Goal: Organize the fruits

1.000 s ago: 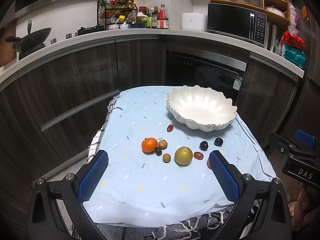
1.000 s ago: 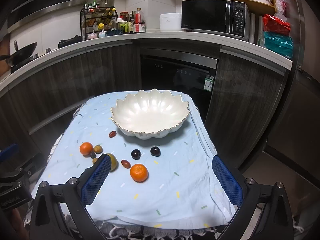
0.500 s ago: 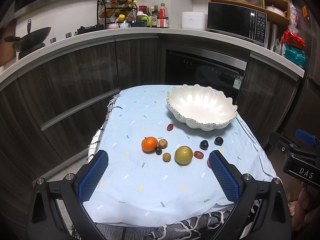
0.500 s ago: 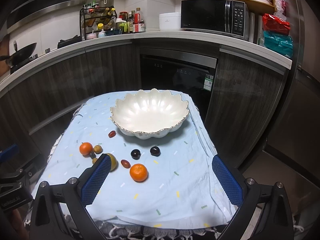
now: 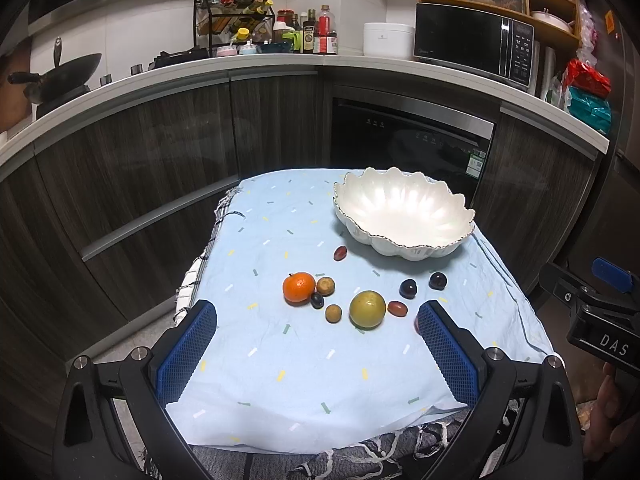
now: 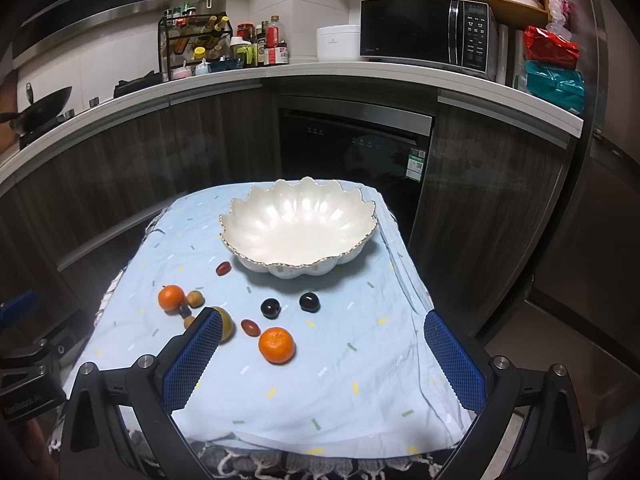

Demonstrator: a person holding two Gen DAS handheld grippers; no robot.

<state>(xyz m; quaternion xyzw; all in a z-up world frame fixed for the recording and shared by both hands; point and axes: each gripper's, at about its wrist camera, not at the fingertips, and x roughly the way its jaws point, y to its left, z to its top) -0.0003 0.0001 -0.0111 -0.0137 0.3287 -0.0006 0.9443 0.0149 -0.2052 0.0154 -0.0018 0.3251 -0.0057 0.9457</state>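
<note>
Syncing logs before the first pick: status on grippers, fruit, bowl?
Left gripper open, empty. Right gripper open, empty. Fruit loose on the cloth; nearest orange ahead of the right gripper. Bowl empty. Nothing in the way.

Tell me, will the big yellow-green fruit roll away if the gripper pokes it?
Probably. The yellow-green fruit looks round and smooth, so a push would likely roll it. The cloth is wrinkled, which may slow it. The red date right beside it might get bumped.
</note>
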